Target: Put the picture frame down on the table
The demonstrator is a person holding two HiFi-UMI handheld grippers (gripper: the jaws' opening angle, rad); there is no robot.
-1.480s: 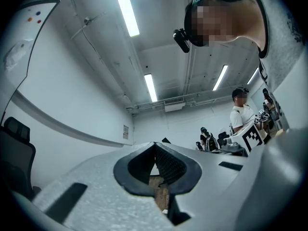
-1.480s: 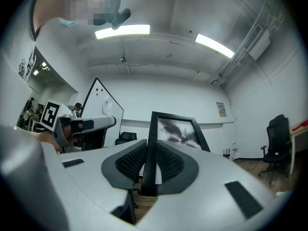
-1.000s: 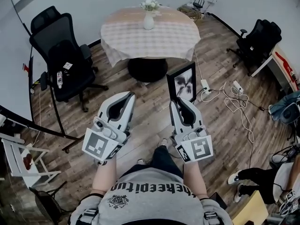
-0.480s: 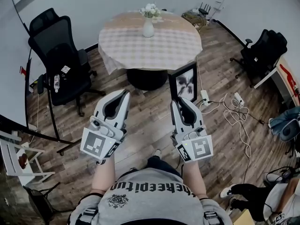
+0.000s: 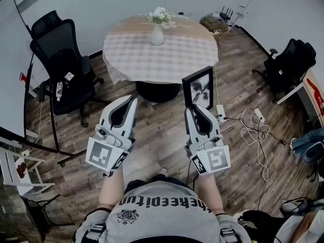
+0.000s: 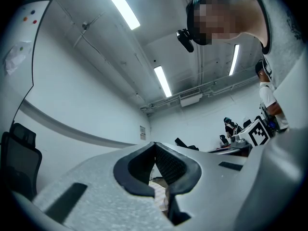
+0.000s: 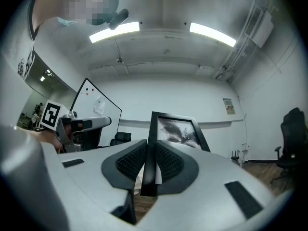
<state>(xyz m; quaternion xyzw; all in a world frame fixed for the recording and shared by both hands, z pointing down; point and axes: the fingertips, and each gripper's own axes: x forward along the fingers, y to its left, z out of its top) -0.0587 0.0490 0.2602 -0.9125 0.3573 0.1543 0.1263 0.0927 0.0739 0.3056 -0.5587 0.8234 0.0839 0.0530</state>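
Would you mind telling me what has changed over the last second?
The person has stepped closer to the round table with the checked cloth; the black picture frame now overlaps its edge in the head view. The right gripper stays shut on it; the left gripper stays shut and empty.

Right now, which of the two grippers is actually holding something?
The right gripper: its jaws are clamped on the lower edge of the black picture frame, which stands upright. The left gripper has its jaws closed together with nothing between them.
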